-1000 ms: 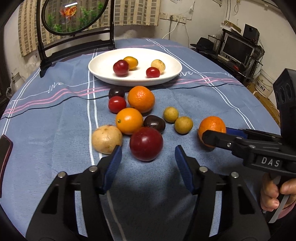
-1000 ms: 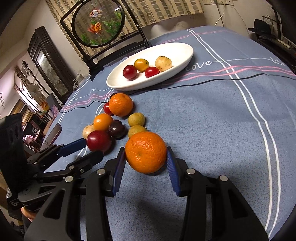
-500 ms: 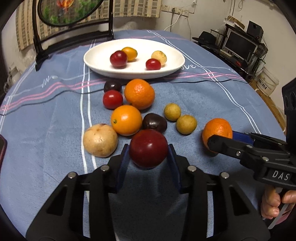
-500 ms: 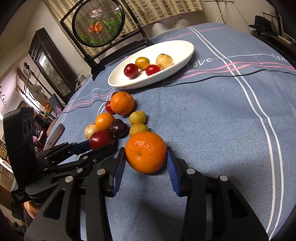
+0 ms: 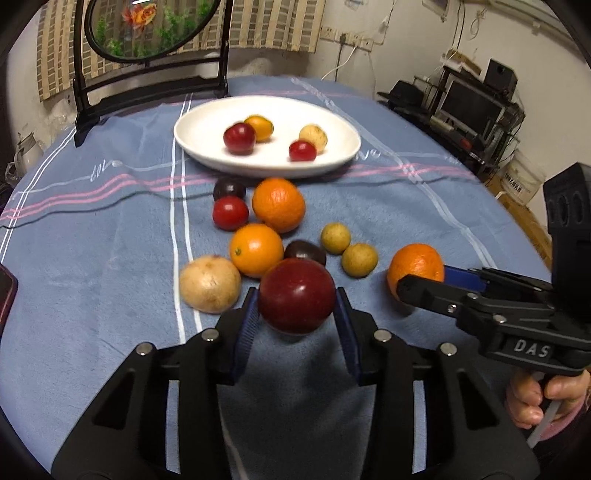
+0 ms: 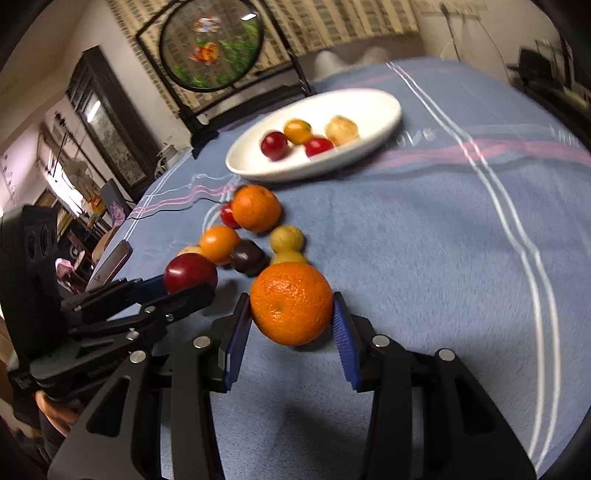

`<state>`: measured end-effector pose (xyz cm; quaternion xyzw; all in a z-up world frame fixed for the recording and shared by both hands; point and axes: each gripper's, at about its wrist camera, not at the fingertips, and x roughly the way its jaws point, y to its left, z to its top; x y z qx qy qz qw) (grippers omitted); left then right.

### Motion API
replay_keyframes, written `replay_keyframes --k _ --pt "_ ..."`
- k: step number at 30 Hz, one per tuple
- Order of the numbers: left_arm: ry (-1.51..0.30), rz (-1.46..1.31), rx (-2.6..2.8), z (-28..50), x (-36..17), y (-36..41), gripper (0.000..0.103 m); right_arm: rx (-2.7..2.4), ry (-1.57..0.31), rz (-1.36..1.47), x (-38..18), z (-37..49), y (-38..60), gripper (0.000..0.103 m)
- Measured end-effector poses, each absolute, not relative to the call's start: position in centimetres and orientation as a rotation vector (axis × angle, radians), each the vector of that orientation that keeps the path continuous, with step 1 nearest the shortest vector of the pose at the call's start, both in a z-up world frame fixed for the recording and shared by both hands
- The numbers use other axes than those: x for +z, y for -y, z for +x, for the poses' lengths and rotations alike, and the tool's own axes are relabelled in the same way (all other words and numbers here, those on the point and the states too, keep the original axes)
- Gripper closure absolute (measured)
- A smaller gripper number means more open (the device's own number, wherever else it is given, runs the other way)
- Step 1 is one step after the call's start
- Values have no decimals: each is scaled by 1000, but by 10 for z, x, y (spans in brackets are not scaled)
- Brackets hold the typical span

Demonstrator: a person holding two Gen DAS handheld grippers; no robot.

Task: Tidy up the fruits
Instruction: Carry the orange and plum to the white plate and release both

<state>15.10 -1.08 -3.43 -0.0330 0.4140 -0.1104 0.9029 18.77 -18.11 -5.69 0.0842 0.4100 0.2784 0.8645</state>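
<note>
My left gripper (image 5: 295, 317) is shut on a dark red plum (image 5: 296, 294) and holds it just above the blue cloth. My right gripper (image 6: 291, 328) is shut on a large orange (image 6: 291, 302), also raised off the cloth; the orange also shows in the left wrist view (image 5: 415, 266). A white plate (image 5: 207, 147) at the back holds several small fruits. Loose fruits lie between plate and grippers: two oranges (image 5: 279, 204), a tan fruit (image 5: 209, 284), red and dark plums, two yellow-green fruits (image 5: 359, 259).
A black-framed round screen (image 5: 147, 29) stands behind the plate. A phone (image 5: 5, 291) lies at the table's left edge. Shelves with electronics (image 5: 476, 107) stand off the table to the right.
The left gripper closed on the dark red plum and lifted it. The right gripper, holding the orange throughout, has lifted it off the cloth. Both views are moving.
</note>
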Motion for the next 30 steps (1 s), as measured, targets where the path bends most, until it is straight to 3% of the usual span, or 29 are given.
replay_keyframes --k 10,20,30 --pt "-782 -130 -205 233 20 -32 61 602 -664 88 8 268 141 59" --pt "-862 -130 -114 358 2 -54 61 609 -736 -51 -25 344 93 59" --pt "-919 -94 -109 395 -30 -48 61 639 -792 -124 -45 356 77 59"
